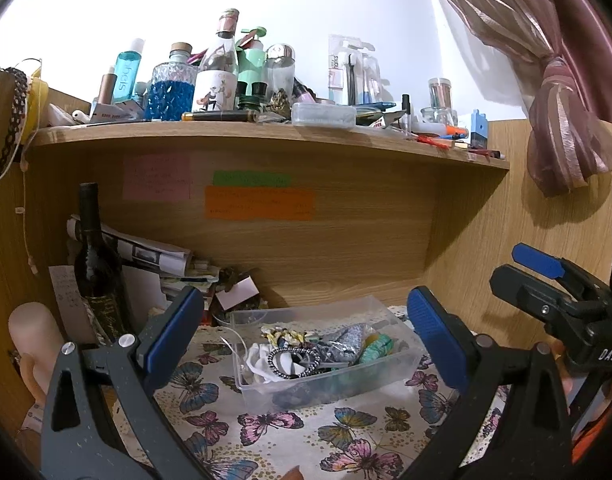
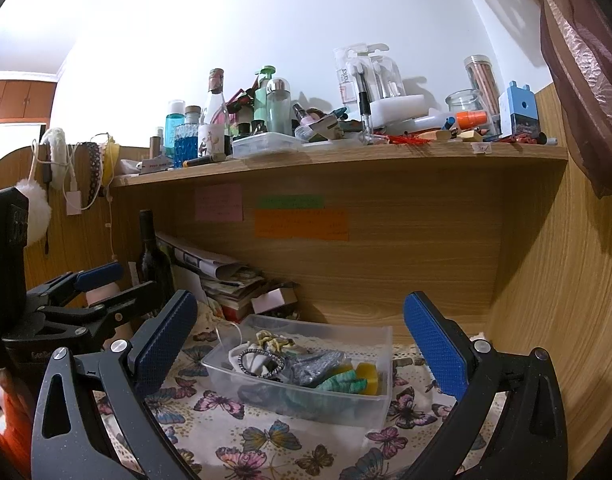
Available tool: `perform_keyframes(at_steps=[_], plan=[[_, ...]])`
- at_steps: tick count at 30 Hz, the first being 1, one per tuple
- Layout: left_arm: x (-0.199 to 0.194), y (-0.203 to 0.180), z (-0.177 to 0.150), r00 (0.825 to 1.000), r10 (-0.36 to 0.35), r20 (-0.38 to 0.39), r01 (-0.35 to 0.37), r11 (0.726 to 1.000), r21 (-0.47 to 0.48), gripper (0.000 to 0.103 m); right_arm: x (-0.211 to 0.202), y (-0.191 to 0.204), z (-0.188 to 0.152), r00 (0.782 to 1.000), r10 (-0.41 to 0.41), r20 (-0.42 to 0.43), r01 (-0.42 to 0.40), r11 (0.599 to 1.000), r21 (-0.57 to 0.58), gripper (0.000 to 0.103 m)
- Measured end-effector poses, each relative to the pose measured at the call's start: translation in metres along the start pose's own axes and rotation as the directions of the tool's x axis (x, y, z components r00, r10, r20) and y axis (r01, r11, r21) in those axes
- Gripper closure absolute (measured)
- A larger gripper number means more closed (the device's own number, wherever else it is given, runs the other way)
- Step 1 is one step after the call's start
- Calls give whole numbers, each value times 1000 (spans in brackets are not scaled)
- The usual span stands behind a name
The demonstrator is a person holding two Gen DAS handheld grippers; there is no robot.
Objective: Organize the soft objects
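Observation:
A clear plastic bin (image 1: 390, 374) (image 2: 380, 334) stands on the butterfly-print cloth (image 1: 274, 424) (image 2: 266, 440) under the shelf. It holds several soft hair things: a white scrunchie (image 1: 260, 358), a teal scrunchie (image 1: 376, 348) (image 2: 342, 384), a silver glitter piece (image 1: 346, 338) (image 2: 318, 366), a yellow piece (image 2: 366, 372). My left gripper (image 1: 302, 340) is open and empty, just before the bin. My right gripper (image 2: 302, 344) is open and empty, also before the bin. The right gripper also shows at the right of the left wrist view (image 1: 542, 276); the left gripper shows at the left of the right wrist view (image 2: 102, 284).
A dark wine bottle (image 1: 94, 256) (image 2: 152, 256) and stacked papers (image 1: 162, 256) (image 2: 226, 276) stand at the back left. The wooden shelf (image 1: 266, 136) (image 2: 346, 156) above carries many bottles and jars. Sticky notes (image 1: 260, 202) are on the back panel. A curtain (image 1: 554, 120) hangs at right.

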State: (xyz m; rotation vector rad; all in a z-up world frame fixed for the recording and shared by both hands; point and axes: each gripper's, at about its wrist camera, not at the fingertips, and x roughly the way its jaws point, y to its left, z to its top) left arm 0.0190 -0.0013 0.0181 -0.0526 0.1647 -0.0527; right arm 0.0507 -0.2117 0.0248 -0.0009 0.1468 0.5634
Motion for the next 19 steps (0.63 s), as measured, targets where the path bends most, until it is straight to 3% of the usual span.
perform_keyframes(at_steps=[19], plan=[[1, 2, 0, 1000, -9, -1, 9, 1000, -5, 0, 6, -2, 0, 1000, 3, -13, -3, 1000, 0, 0]])
